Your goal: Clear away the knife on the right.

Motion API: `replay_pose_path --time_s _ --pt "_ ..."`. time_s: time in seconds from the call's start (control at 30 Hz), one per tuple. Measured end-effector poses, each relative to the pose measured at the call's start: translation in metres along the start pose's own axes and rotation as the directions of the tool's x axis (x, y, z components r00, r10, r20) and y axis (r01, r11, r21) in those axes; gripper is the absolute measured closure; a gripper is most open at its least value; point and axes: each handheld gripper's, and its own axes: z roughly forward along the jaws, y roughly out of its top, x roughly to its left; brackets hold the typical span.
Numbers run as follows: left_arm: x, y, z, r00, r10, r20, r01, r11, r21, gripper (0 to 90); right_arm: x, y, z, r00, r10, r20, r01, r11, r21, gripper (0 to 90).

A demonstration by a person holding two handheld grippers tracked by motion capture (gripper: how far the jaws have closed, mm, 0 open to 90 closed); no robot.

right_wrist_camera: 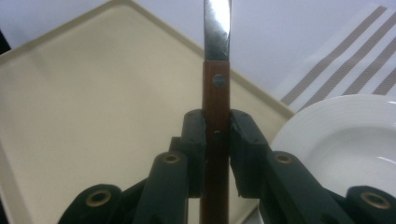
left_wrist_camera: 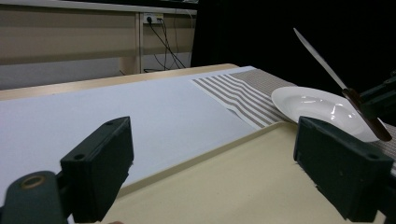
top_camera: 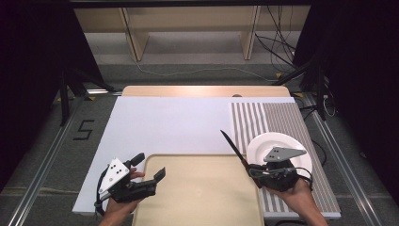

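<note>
A knife (top_camera: 234,149) with a brown wooden handle and steel blade is held up off the table, its blade pointing up and to the far left. My right gripper (top_camera: 251,168) is shut on the knife (right_wrist_camera: 216,88) handle, just left of a white plate (top_camera: 288,143). The knife (left_wrist_camera: 336,77) also shows at the right of the left gripper view, above the plate (left_wrist_camera: 322,108). My left gripper (top_camera: 149,166) stands open over the near-left corner of a beige tray (top_camera: 197,197), nothing between its jaws. Its fingers (left_wrist_camera: 100,163) frame the tray (left_wrist_camera: 233,182).
A striped grey placemat (top_camera: 273,122) lies under the plate at the right of the white table sheet (top_camera: 164,122). Wooden shelving (top_camera: 188,28) and cables stand beyond the table's far edge. Rails run along the floor on both sides.
</note>
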Motion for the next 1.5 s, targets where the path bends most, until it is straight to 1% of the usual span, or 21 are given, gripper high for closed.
replay_pose_path --time_s 0.1,0.2,0.33,0.37,0.4,0.47,0.6,0.7,0.77,0.8,0.87,0.93,1.0,1.03,1.17,1.27,1.4,1.5 --pt "0.000 0.000 0.000 1.0000 0.002 0.000 -0.002 1.0000 -0.002 11.8 0.004 -0.004 -0.001 0.9995 0.015 -0.028 -0.015 1.000 -0.001 77.5" --pt "0.000 0.000 0.000 1.0000 0.003 0.000 -0.003 1.0000 -0.003 11.8 0.007 -0.009 0.000 0.9984 0.034 -0.045 -0.034 0.999 0.005 77.5" --pt "0.000 0.000 0.000 1.0000 0.005 -0.002 -0.005 1.0000 0.003 11.8 0.012 -0.016 0.003 0.9962 0.054 -0.069 -0.052 0.998 0.032 77.5" --pt "0.000 0.000 0.000 1.0000 0.004 -0.003 -0.004 1.0000 0.003 11.8 0.016 -0.020 0.008 0.9950 0.063 -0.077 -0.059 0.997 0.057 77.5" --pt "0.000 0.000 0.000 1.0000 0.005 -0.005 -0.005 1.0000 0.001 11.8 0.016 -0.020 0.008 0.9950 0.063 -0.077 -0.059 0.997 0.057 77.5" --pt "0.000 0.000 0.000 1.0000 0.004 -0.005 -0.004 1.0000 0.000 11.8 0.021 -0.024 0.011 0.9932 0.068 -0.095 -0.060 0.995 0.079 77.5" --pt "0.000 -0.001 0.000 1.0000 0.004 -0.006 -0.004 1.0000 0.001 11.8 0.027 -0.027 0.013 0.9929 0.061 -0.101 -0.052 0.994 0.096 77.5" --pt "0.000 -0.001 0.000 1.0000 0.006 -0.006 -0.006 1.0000 0.002 11.8 0.030 -0.031 0.016 0.9920 0.069 -0.106 -0.056 0.991 0.122 77.5" --pt "0.000 -0.001 0.001 1.0000 -0.001 -0.007 0.001 1.0000 0.002 11.8 0.032 -0.033 0.018 0.9915 0.060 -0.115 -0.043 0.989 0.142 77.5" --pt "0.000 -0.001 0.001 1.0000 0.000 -0.009 0.000 1.0000 0.006 11.8 0.035 -0.035 0.021 0.9910 0.061 -0.119 -0.040 0.985 0.168 77.5" --pt "0.000 -0.001 0.001 1.0000 -0.001 -0.008 0.001 1.0000 0.006 11.8 0.035 -0.036 0.022 0.9909 0.058 -0.121 -0.036 0.983 0.178 77.5" --pt "0.000 -0.001 0.001 1.0000 -0.001 -0.008 0.001 1.0000 0.006 11.8 0.038 -0.039 0.025 0.9901 0.066 -0.124 -0.038 0.977 0.212 77.5" --pt "0.000 -0.001 0.001 1.0000 -0.001 -0.009 0.001 1.0000 0.007 11.8 0.038 -0.040 0.026 0.9899 0.064 -0.126 -0.035 0.976 0.216 77.5" --pt "0.000 -0.001 0.001 1.0000 -0.002 -0.009 0.002 1.0000 0.006 11.8 0.039 -0.041 0.027 0.9899 0.059 -0.129 -0.028 0.973 0.228 77.5" --pt "0.000 -0.001 0.001 1.0000 -0.003 -0.005 0.003 1.0000 0.007 11.8 0.041 -0.043 0.031 0.9902 0.062 -0.125 -0.025 0.962 0.273 77.4" --pt "0.000 -0.001 0.001 1.0000 -0.004 -0.005 0.004 1.0000 0.006 11.8 0.040 -0.045 0.033 0.9912 0.064 -0.116 -0.026 0.955 0.296 77.5" --pt "0.000 -0.001 0.001 1.0000 -0.004 -0.007 0.004 1.0000 0.007 11.8 0.039 -0.047 0.036 0.9934 0.060 -0.098 -0.024 0.942 0.334 77.4" --pt "0.000 -0.001 0.001 1.0000 -0.003 -0.008 0.003 1.0000 0.006 11.8 0.040 -0.048 0.038 0.9930 0.064 -0.100 -0.025 0.935 0.352 77.3"
